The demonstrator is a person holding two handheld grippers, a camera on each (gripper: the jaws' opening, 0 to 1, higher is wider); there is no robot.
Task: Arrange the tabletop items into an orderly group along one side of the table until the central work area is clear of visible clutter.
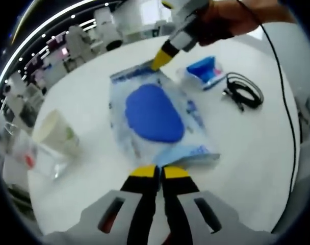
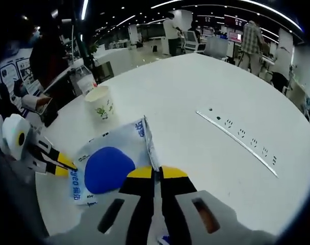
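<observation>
On our white round tabletop (image 1: 257, 153), both our left claw (image 1: 159, 172) and right claw (image 2: 154, 172) pinch 1 clear plastic bag with a blue oval (image 1: 155, 115) by opposite edges.

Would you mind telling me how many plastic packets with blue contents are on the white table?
2. The large clear plastic packet with a blue oval lies mid-table, pinched by both tools. The small clear packet with blue contents lies beyond it, beside the coiled black cable. Others may be hidden.

blue print on packet (image 2: 106, 161), illegible
</observation>
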